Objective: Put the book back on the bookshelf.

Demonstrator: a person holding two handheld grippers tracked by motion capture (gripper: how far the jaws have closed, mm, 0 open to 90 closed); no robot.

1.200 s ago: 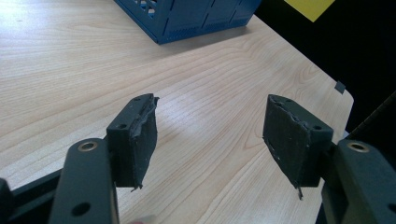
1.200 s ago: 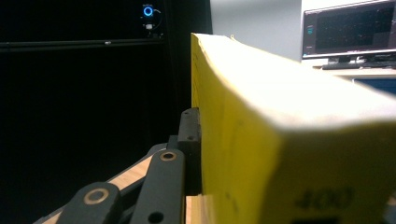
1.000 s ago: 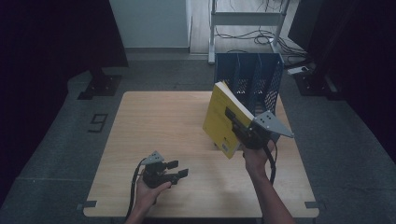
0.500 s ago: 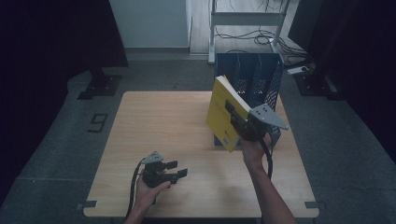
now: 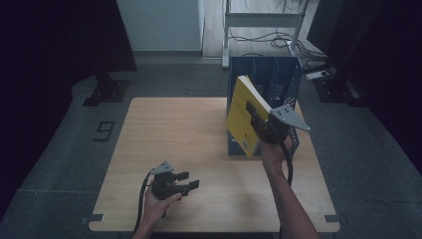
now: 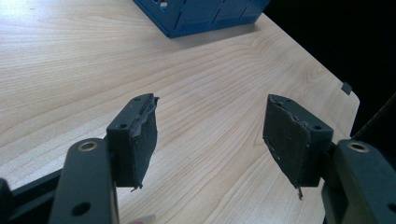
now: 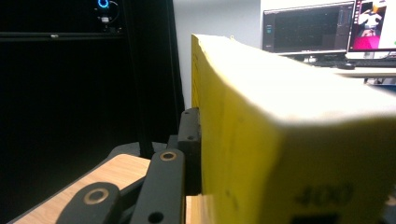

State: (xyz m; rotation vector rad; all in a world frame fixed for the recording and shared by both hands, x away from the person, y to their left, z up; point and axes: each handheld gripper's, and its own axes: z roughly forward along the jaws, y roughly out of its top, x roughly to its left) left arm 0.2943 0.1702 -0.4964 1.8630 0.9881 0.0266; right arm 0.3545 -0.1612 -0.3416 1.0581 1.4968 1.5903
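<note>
1. Our right gripper is clamped on the thick yellow paperback book: in the right gripper view one black jaw lies flat against the book's yellow cover, and the book rises up and away from the fingertips, held on edge.
2. Compared with a second ago, we have carried the book a little way toward the blue perforated plastic file rack at the far right of the pale wooden table. The book's lower corner now sits against the rack's front edge as seen from above, where earlier it hung clear over the bare wood on our side of it.
3. We judge this as lining the book up for a slot in the rack. The grip has not loosened, so the book is not yet delivered; it still needs lifting over the rack's front wall and lowering between the dividers.
4. Our left gripper has stayed put near the table's near edge, its fingers standing apart with nothing between them but wood grain, well away from the book.
</note>
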